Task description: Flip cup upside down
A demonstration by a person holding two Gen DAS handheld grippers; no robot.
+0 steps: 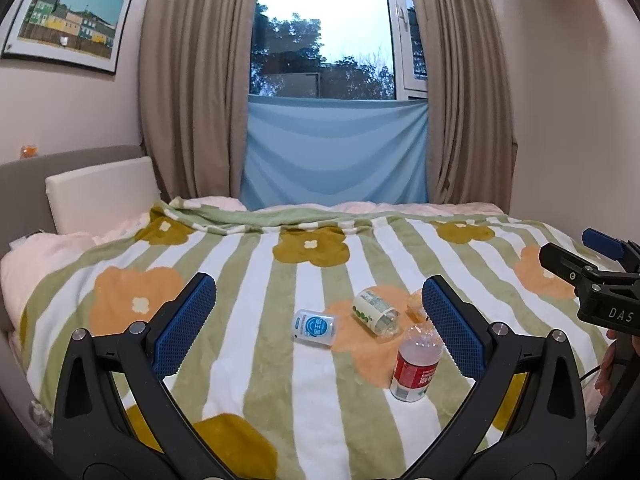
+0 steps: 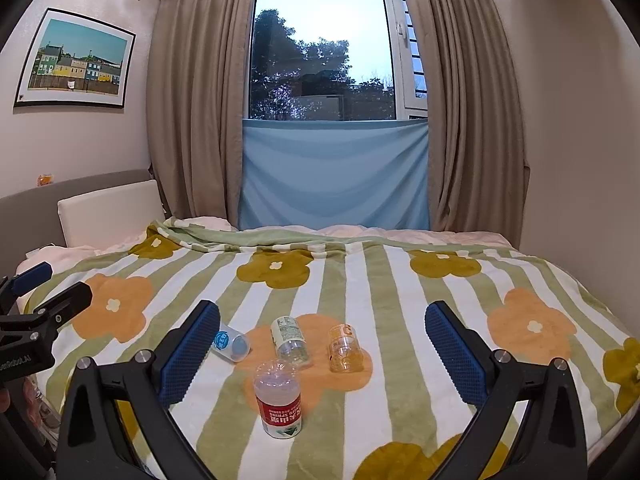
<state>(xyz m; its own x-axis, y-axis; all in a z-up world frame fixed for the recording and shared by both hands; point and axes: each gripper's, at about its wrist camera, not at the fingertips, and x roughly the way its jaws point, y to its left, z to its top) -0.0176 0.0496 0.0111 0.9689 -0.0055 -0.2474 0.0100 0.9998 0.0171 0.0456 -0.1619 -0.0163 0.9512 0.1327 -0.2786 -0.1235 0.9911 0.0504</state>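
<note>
A: When going big to small, start with blanket [image 2: 360, 280]: green and white stripes, flower print, spread across bed from near edge to far edge.
B: Logged. Behind far edge?
A: Beige curtains [image 2: 192, 100] either side of window [image 2: 320, 40]. Blue cloth [image 2: 334, 172] hung across lower part of window. Framed picture [image 2: 76, 60] on left wall. White pillow [image 2: 108, 212] at far-left corner of bed.
B: Grippers next.
A: Left gripper [image 1: 318, 284]: jaws spread wide, released, gripping nothing, held above near edge. Right gripper [image 2: 323, 307]: same, jaws wide apart and empty, above near edge, just right of left one.
B: Cups?
A: Four, cut from clear bottles, clustered on one orange flower close to near edge, about mid-width. Red-label cup [image 2: 278, 400]: closest to near edge, standing on end, label print upside down. Green-label cup [image 2: 290, 342]: just beyond red one, lying on side; contact between the two unclear. Blue-label cup [image 2: 231, 344]: left side of cluster, lying on side. Orange-tinted cup [image 2: 344, 348]: right side of cluster, standing on end; mouth up or down not readable.
B: Contact with fingers?
A: All four resting on blanket, apart from both grippers.
</note>
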